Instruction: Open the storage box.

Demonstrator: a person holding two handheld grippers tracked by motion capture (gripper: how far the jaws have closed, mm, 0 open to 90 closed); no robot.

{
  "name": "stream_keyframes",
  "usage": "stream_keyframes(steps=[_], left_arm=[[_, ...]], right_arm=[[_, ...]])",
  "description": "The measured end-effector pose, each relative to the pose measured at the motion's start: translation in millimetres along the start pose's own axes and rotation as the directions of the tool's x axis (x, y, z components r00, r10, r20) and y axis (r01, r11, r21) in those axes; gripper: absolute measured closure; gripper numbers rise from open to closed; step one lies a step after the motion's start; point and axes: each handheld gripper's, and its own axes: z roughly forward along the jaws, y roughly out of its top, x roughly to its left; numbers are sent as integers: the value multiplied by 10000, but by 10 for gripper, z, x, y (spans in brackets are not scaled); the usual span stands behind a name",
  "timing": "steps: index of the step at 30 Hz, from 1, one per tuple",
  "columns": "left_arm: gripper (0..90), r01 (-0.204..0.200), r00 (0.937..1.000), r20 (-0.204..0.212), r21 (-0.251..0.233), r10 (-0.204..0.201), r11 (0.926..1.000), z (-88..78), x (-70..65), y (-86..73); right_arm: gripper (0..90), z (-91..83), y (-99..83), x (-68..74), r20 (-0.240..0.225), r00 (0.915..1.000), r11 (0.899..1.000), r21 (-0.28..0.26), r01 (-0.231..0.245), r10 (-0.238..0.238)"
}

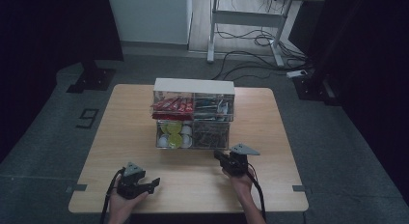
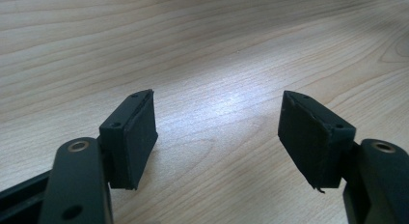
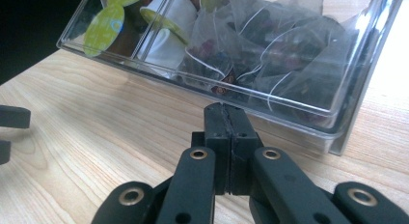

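Note:
A clear plastic organizer with four compartments stands in the middle of the wooden table. Its upper drawers hold red sachets and dark packets; the lower ones hold green-lidded white cups and mesh tea bags. My right gripper is shut with nothing between its jaws, its tip just in front of the lower right drawer's front wall. My left gripper rests near the table's front left, open, with bare wood between its pads.
A white desk frame and loose cables lie on the floor beyond the table. Black stand bases sit at both far corners. The other gripper's jaw tips show at the left edge of the right gripper view.

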Motion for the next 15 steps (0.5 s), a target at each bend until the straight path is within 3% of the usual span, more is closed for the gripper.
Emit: stream_keyframes(steps=[15], left_arm=[[300, -6, 10000, 7, 14, 6, 10000, 5, 1, -3]], right_arm=[[889, -83, 50, -1, -111, 9996, 9990, -347, -273, 270]])
